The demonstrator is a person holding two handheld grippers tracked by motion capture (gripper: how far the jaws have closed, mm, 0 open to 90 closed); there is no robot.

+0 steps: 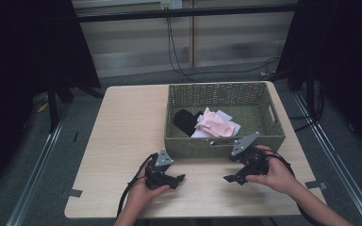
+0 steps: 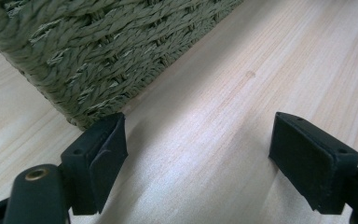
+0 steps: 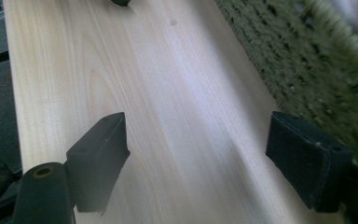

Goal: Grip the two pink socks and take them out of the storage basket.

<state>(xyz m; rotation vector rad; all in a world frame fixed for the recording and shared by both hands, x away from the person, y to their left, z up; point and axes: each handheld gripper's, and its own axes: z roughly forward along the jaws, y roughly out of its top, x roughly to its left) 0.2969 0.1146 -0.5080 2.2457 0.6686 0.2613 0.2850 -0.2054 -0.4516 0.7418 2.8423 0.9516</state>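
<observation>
Dim high view with dark edges; right gripper view's basket [image 3: 307,70] blurred.

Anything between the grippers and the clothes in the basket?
Yes: the basket's woven front wall. Both the left gripper and the right gripper sit low over the table in front of it, jaws open and empty. The pink cloth and black cloth lie behind that wall, open from above.
</observation>
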